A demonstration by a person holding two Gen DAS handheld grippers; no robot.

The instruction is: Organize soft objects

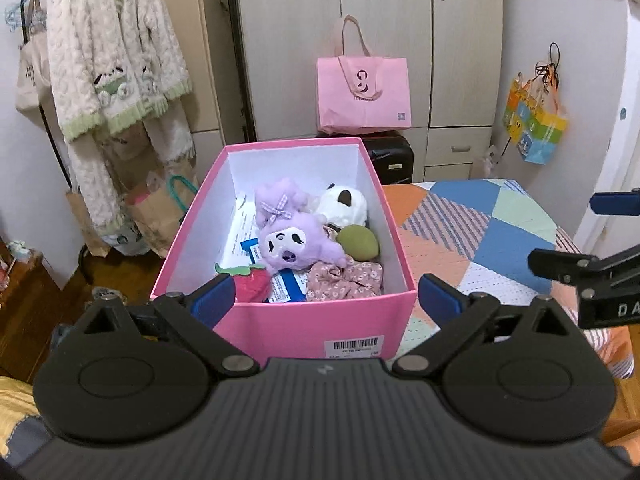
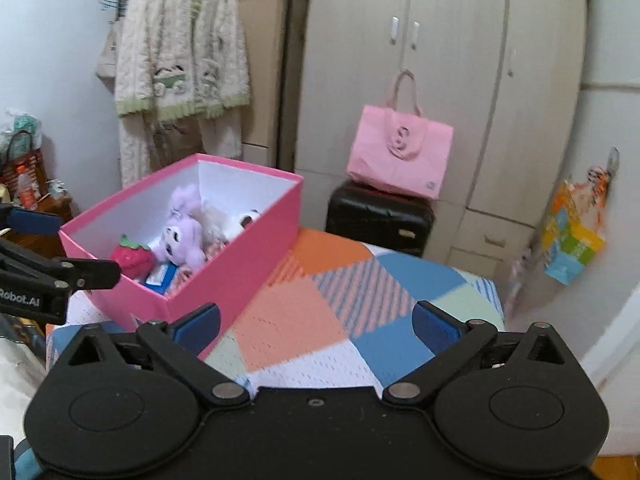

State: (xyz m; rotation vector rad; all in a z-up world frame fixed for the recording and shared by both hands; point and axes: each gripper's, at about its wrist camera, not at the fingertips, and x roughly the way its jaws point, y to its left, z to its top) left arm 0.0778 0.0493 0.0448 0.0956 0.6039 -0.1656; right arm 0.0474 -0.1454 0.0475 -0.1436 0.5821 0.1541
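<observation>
Because the pink box [image 1: 280, 320] has been stood open on the patchwork blanket [image 1: 496, 240] at the corner of the bed, its contents can be reached from above, and the soft things are seen gathered inside it rather than scattered: a purple plush [image 1: 294, 246] lies at the middle, a white plush with a dark patch [image 1: 345, 204] at about one o'clock from it, an olive-green soft ball [image 1: 358, 242] at three o'clock, a floral scrunchie [image 1: 344, 282] at five o'clock and a red strawberry toy [image 1: 250, 282] at seven o'clock, all resting on some papers and a blue-and-white card whose print is too small to be read. Both claws are released: the left gripper [image 1: 324, 298] is held with its blue pads spread wide either side of the box's near end, nothing being pinched, and the right gripper [image 2: 316, 322] is likewise spread over bare blanket, empty, the box lying at ten o'clock in its view. It is judged that the sorting is far along, since no loose soft item is seen on the blanket. A barcode sticker [image 1: 354, 348] is fixed to the near wall of the box, its digits illegible. "Robot.AI" can be read on the left tool as seen from the right wrist, and "DA" on the right tool from the left. A pink tote bag [image 1: 362, 92] bearing a round logo is set on a black suitcase [image 2: 378, 220] at twelve o'clock.
</observation>
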